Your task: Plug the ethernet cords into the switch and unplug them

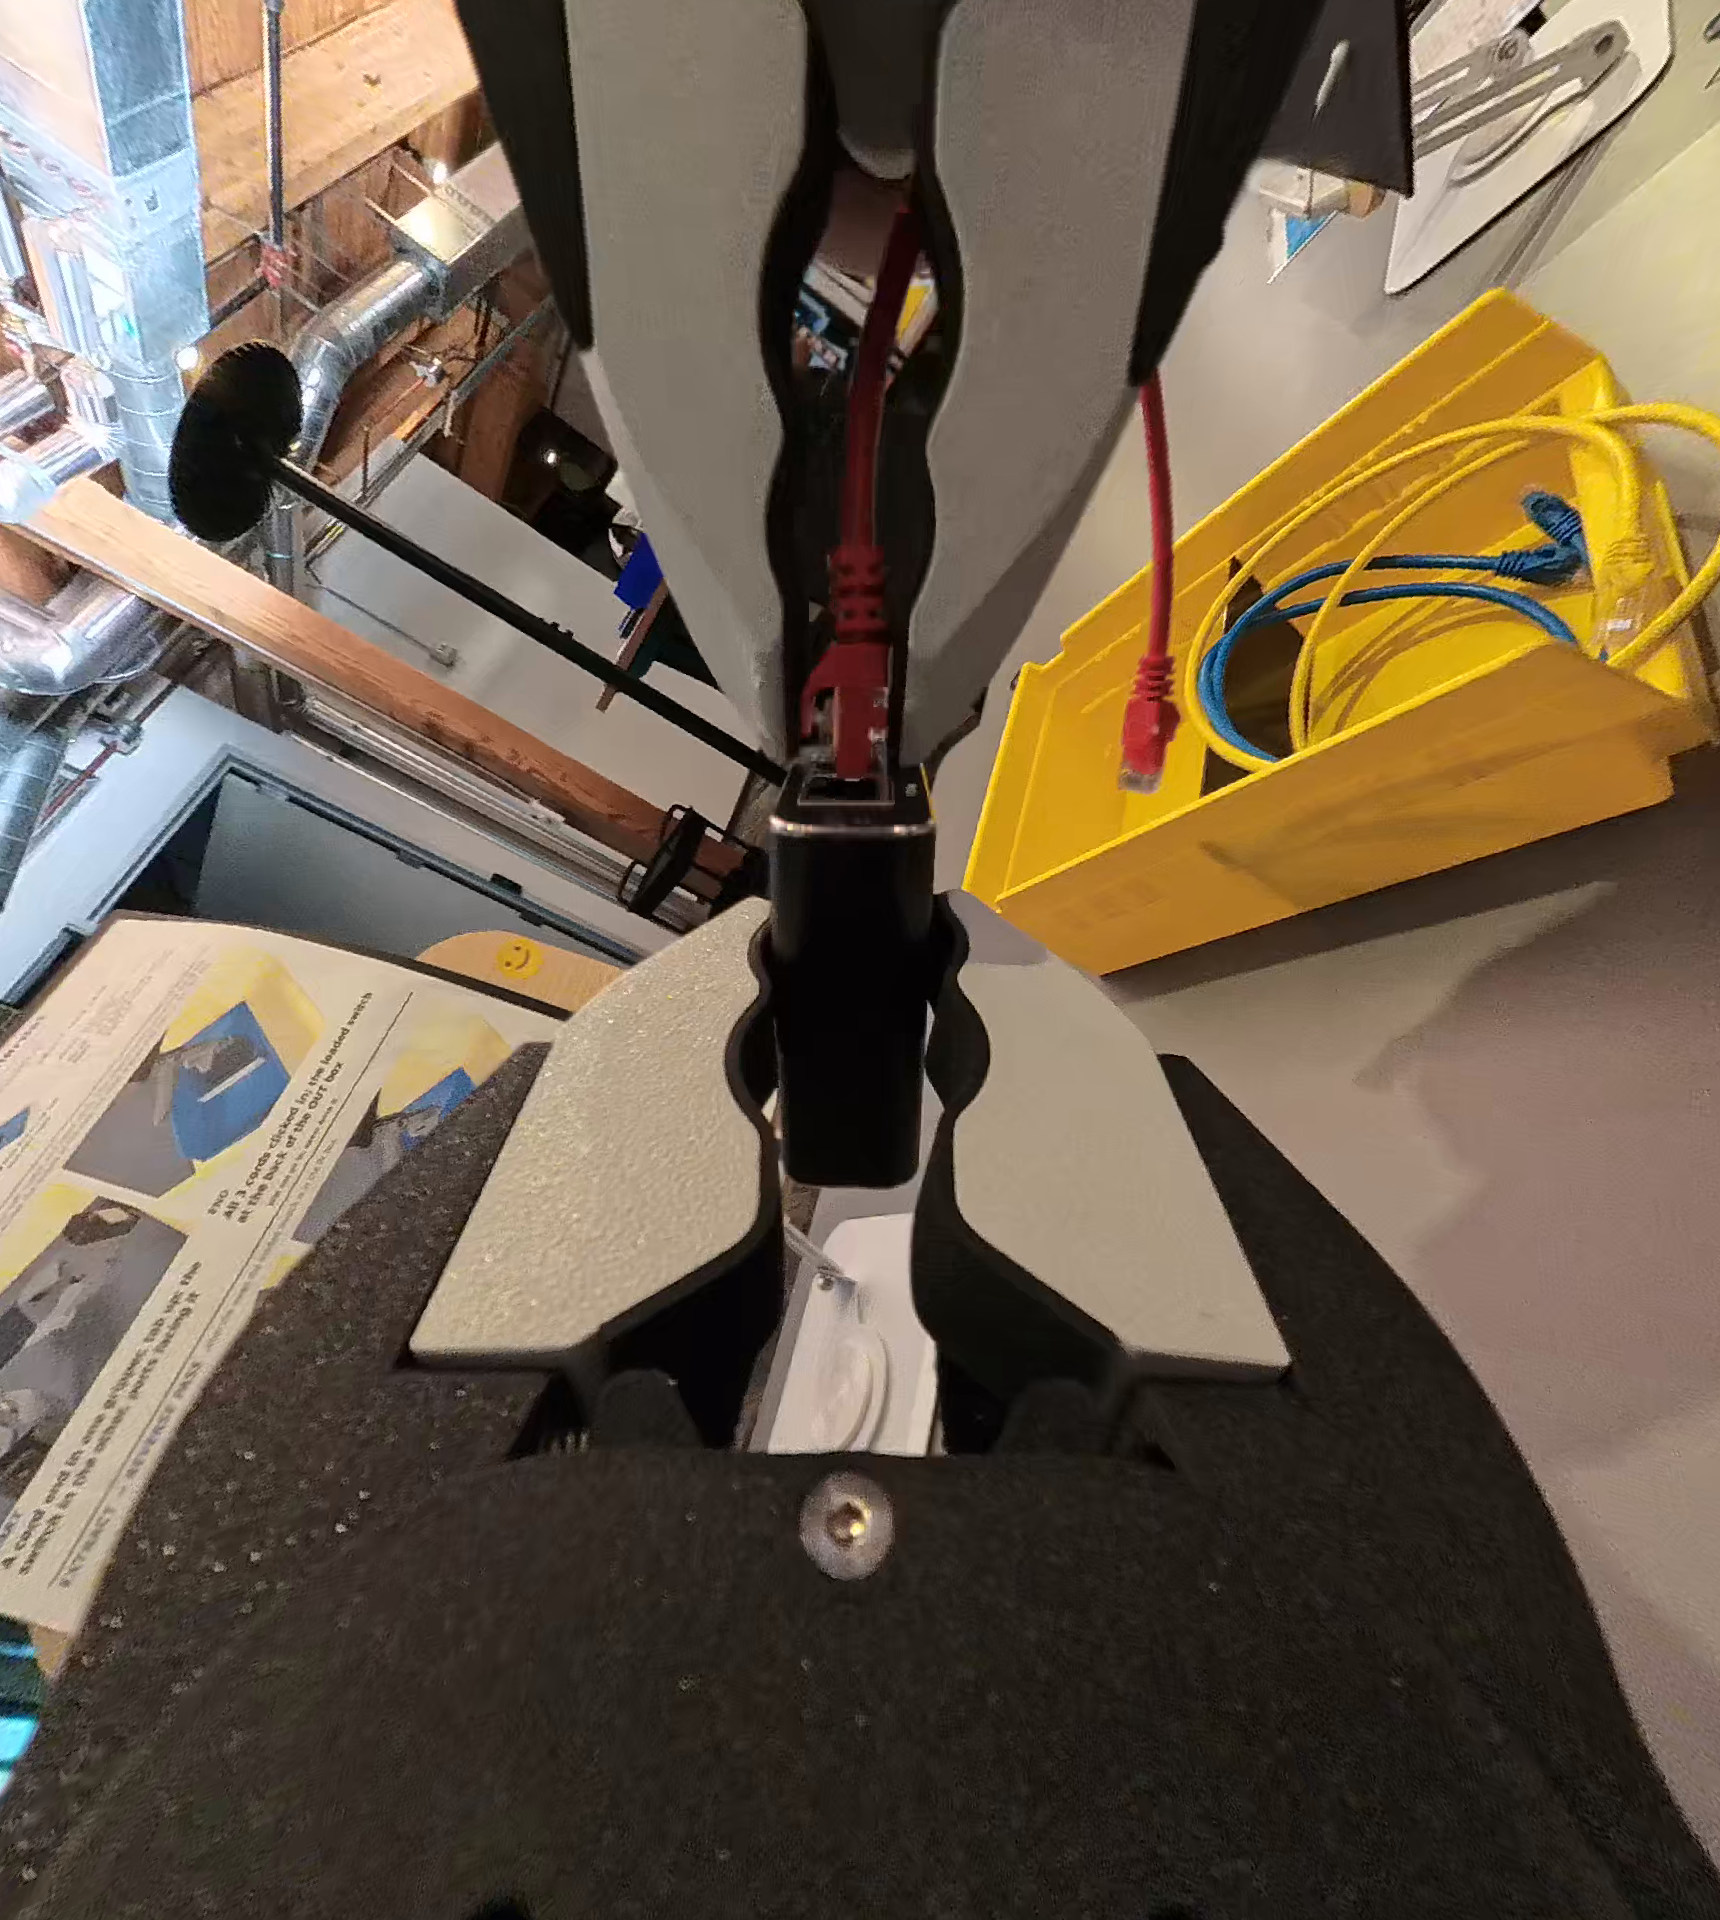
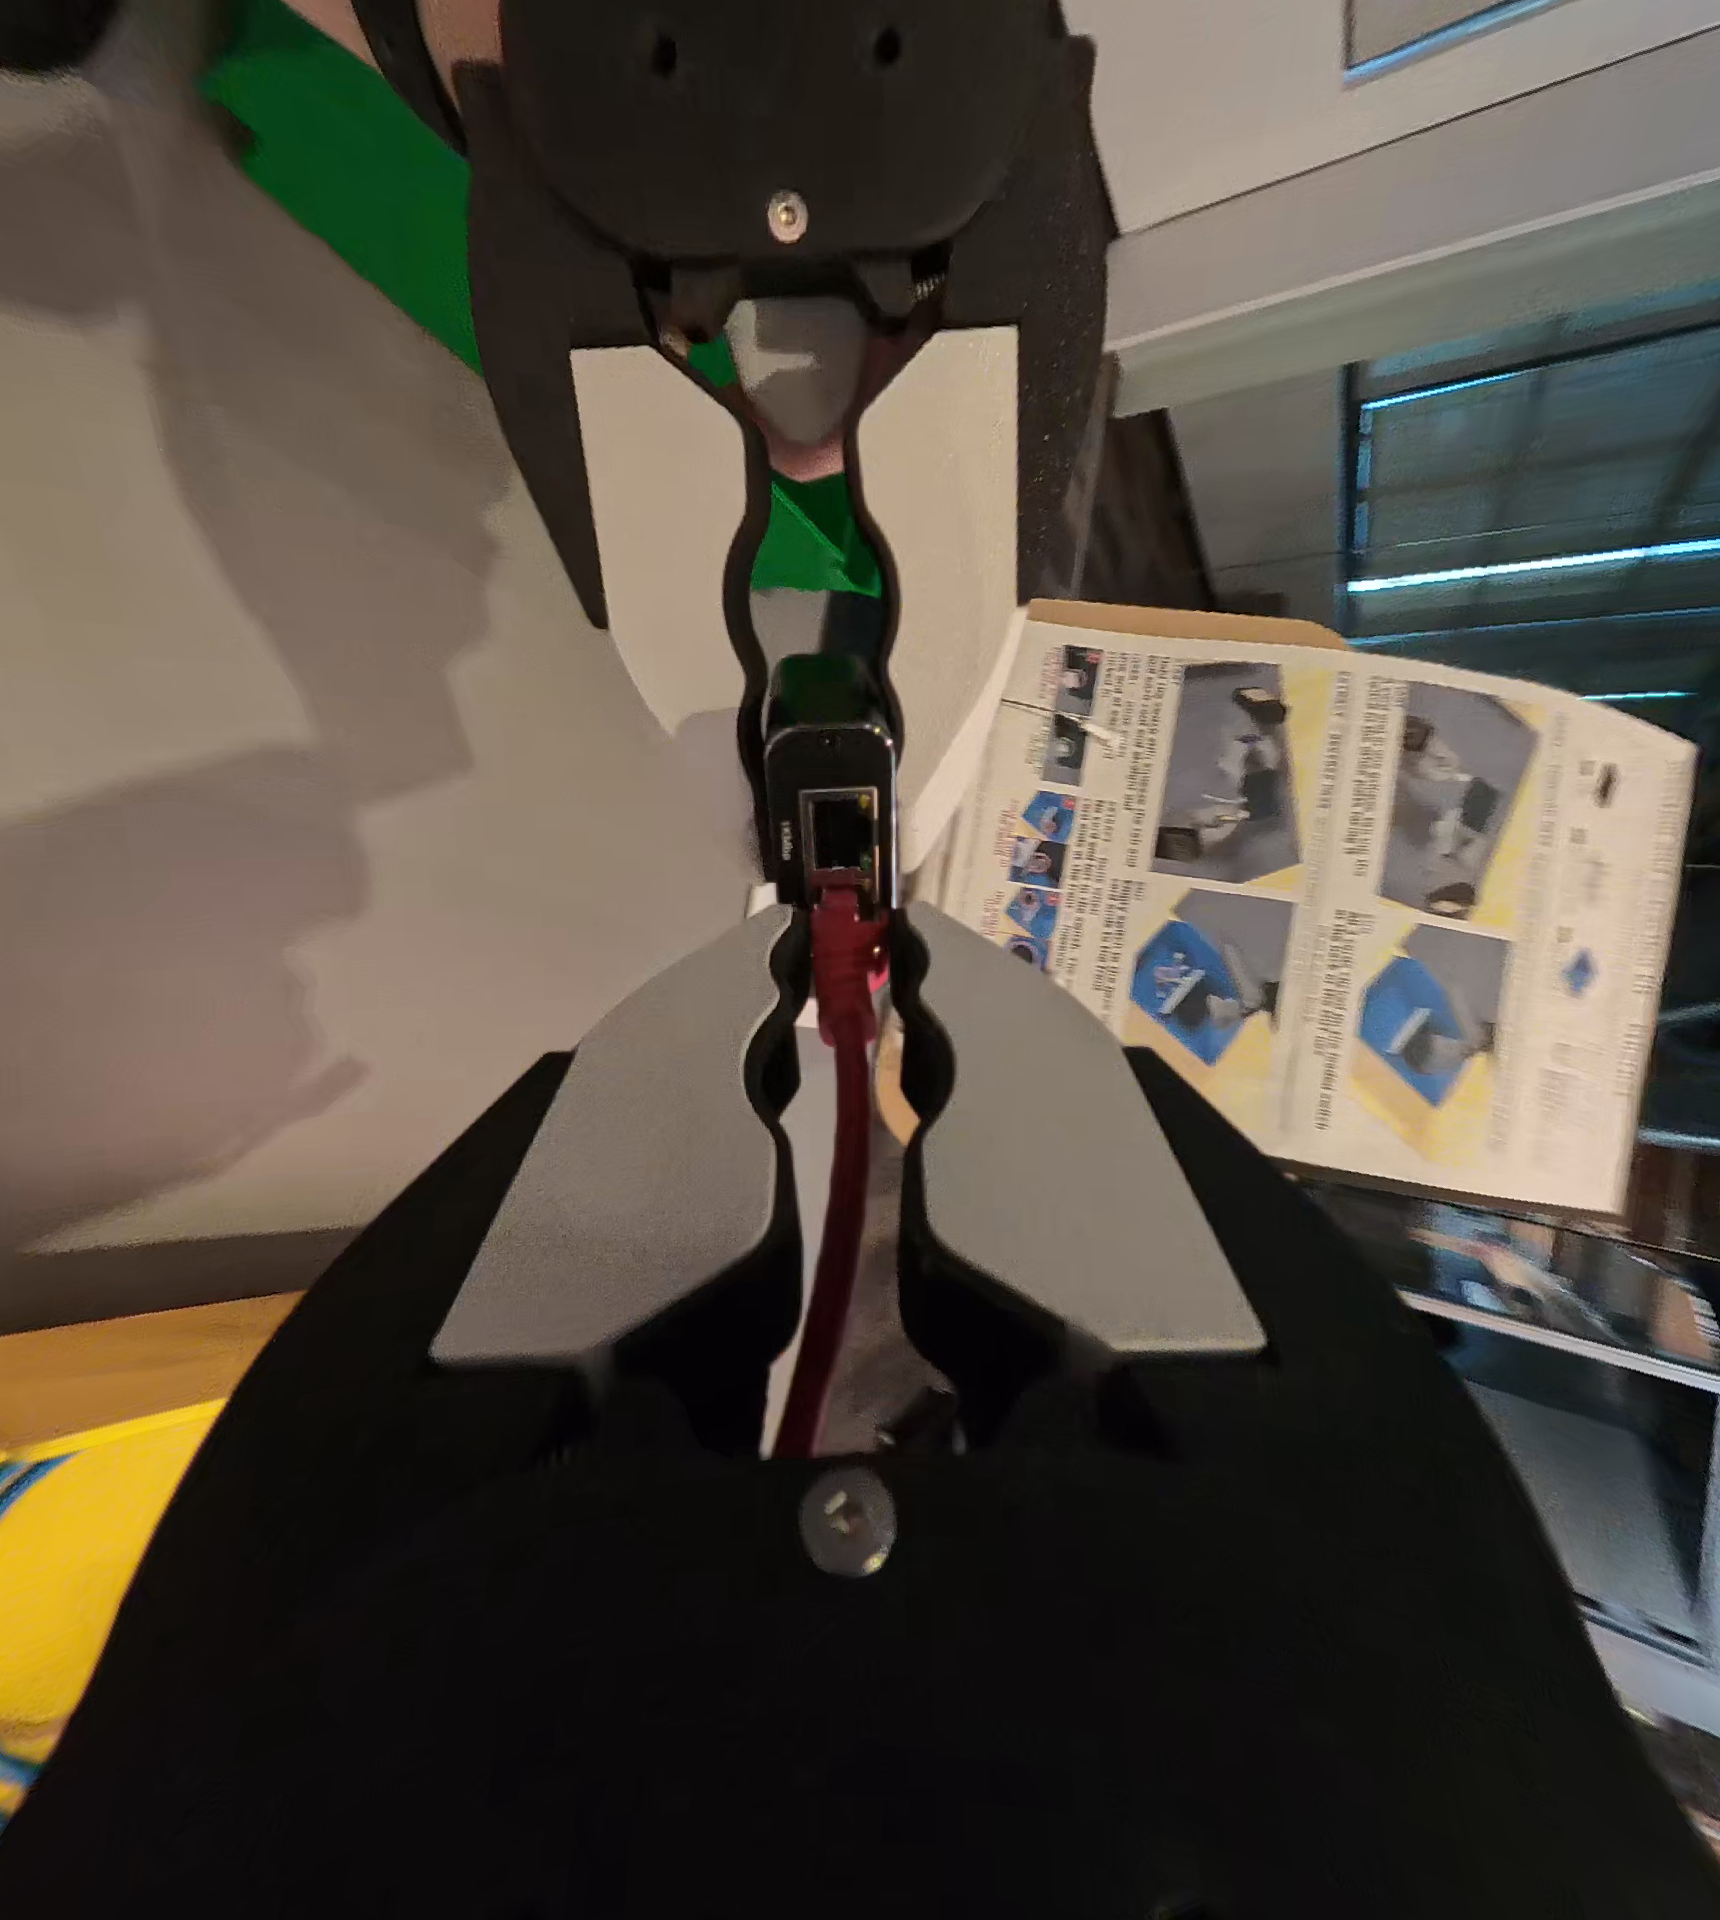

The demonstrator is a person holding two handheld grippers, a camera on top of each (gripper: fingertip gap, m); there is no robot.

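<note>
**Red plug at the mouth of the switch**

Here the two grippers faced each other nose to nose. The left gripper (image 1: 851, 966) was clamped on the switch (image 1: 851, 997) — a small black box held upright, its fingers (image 1: 627, 1122) pressed against both sides, its port end toward the other tool. The right gripper (image 2: 840, 935) was closed on the red cord (image 2: 840, 1143) just behind its plug (image 2: 840, 925), with the cable running back between the fingers (image 2: 669, 1122). The plug's tip sat at the edge of the port (image 2: 835, 826), whose opening showed mostly dark and unfilled in the right wrist view; how far the tip had gone in, I could not tell.

The cord's other end (image 1: 1147, 717) hung loose in front of a yellow bin (image 1: 1355, 748) on the grey table (image 1: 1458, 1195). Inside the bin lay a blue cord (image 1: 1407, 582) and a yellow cord (image 1: 1666, 457), coiled together. A printed sheet (image 2: 1355, 914) with photos stood beside the grippers.
</note>
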